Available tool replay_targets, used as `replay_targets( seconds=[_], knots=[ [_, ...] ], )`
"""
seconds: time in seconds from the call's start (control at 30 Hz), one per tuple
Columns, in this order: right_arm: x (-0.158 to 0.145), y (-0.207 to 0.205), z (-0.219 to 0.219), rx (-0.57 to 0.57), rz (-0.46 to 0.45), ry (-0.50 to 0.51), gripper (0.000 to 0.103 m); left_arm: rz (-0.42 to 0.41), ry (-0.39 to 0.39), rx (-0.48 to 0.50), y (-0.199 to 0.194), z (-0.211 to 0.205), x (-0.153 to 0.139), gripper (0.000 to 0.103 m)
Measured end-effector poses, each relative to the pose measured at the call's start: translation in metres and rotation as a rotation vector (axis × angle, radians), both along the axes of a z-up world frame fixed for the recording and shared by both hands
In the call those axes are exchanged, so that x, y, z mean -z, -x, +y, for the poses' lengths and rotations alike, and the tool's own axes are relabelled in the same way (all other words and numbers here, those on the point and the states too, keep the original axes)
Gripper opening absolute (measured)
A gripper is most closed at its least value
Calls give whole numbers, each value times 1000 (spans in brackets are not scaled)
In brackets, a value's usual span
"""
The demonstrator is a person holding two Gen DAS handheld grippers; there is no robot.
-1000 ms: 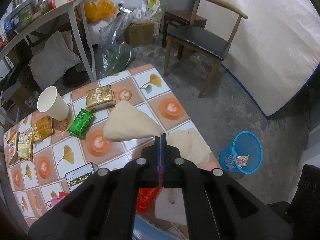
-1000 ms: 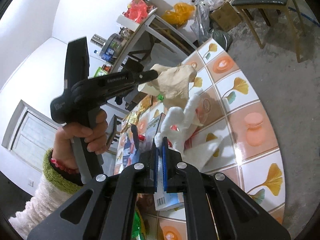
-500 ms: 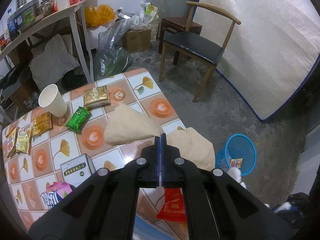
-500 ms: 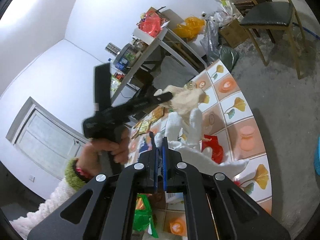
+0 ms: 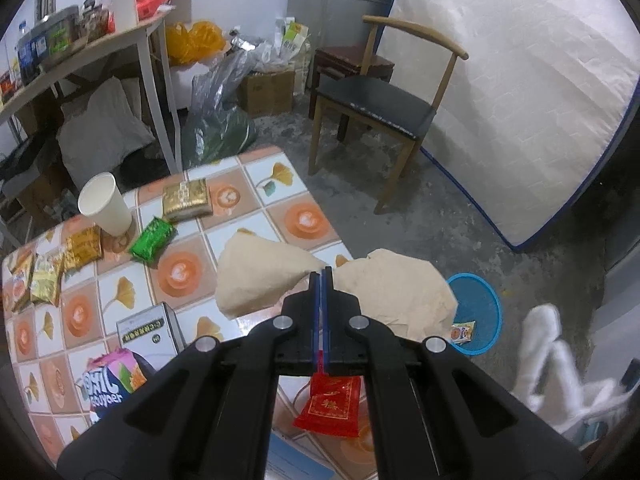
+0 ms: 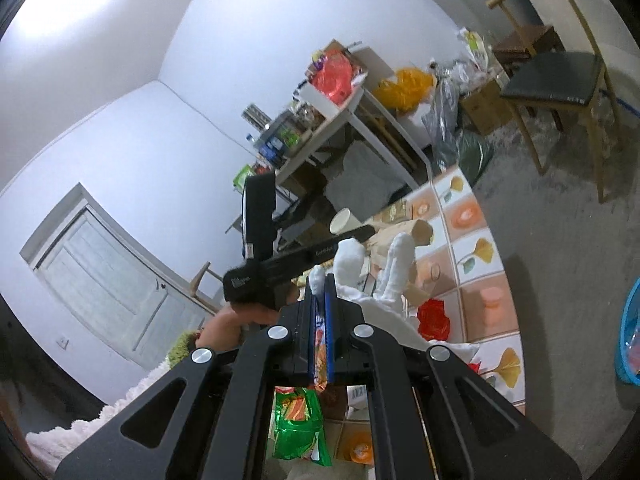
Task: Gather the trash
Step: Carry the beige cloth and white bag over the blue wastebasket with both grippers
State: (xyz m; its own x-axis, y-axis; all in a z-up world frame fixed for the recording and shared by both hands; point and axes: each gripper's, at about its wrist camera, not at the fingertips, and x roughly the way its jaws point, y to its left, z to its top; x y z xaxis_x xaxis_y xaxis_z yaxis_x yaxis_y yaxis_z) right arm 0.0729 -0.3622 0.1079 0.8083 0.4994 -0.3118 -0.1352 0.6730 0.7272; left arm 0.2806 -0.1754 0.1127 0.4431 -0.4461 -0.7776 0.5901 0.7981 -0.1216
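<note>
Brown paper [image 5: 260, 276], crumpled, is pinched at its middle between the closed fingers of the left gripper [image 5: 321, 272], spreading out to either side above the near edge of the tiled table [image 5: 256, 216]. That gripper points steeply down. The right gripper [image 6: 319, 280] points closer to level and is rolled to one side, its fingers clamped on white tissue [image 6: 384, 268], which stands up past the tips in thick folds.

Only the left wrist view shows the blue bin [image 5: 478, 312] on the concrete floor beside the table, with a small wrapper [image 5: 462, 332] inside, and the tissue as a white blur at lower right. Only the right wrist view shows the person's left hand [image 6: 224, 324] wrapped round the black handle (a fuzzy sleeve cuff shows just below it).

On the table lie a paper cup [image 5: 104, 204], a gold packet [image 5: 186, 198], a green packet [image 5: 154, 238], a red packet [image 5: 332, 404] and a white box [image 5: 148, 330]. Beyond stand a wooden chair [image 5: 380, 100], a cluttered desk [image 5: 84, 52] and a mattress [image 5: 520, 80] leaning against the wall.
</note>
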Motion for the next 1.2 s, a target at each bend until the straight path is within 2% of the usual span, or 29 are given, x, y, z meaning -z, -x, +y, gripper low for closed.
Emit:
replay_targets(
  seconds=[0.1,0.3,0.57,0.73,0.87,1.03,1.2],
  knots=[
    [-11,16,-11,33,-33,10,4,-45,-9,9,8,-7,-9,0],
    [-24,51,-40,130,-70,30,4,-42,14,54,17,-36,-14,0],
    [-16,94,-96,300,-14,66,4,-20,38,187,49,-109,-11,0],
    [5,112,-133,400,59,53,4,11,43,272,72,-154,1,0],
    [31,124,-168,485,128,8,4,71,44,334,90,-190,19,0],
    [70,140,-207,574,213,-54,4,138,6,420,118,-242,53,0],
    [111,149,-249,654,302,-107,4,245,-38,473,137,-293,100,0]
  ],
)
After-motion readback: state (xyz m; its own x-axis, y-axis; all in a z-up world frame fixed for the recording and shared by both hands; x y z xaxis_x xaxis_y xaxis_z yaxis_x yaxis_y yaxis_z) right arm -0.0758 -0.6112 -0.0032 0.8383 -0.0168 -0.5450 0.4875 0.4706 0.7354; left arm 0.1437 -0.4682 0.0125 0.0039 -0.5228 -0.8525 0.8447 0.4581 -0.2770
